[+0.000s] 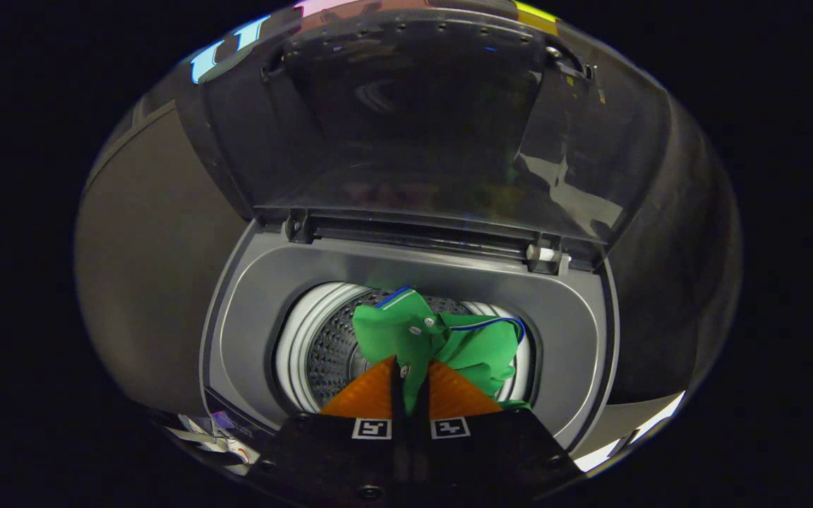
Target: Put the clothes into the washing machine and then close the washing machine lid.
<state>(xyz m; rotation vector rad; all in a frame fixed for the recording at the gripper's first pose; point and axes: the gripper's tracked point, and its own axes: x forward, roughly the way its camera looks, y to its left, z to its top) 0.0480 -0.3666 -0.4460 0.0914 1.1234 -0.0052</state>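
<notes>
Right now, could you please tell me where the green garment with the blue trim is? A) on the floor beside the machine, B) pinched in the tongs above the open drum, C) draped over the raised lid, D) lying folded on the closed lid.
B: the green garment with blue trim is gripped between the closed tongs, hanging over the perforated steel drum, with the dark glossy lid raised.

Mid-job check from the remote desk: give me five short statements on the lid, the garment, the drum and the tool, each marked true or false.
1. The washing machine lid stands raised open. True.
2. The tool is open and holds nothing. False: its fingers are shut on the green garment.
3. The green garment hangs over the drum opening. True.
4. The garment lies on the floor beside the machine. False: it is held above the drum.
5. The garment has white buttons and blue trim. True.
</notes>
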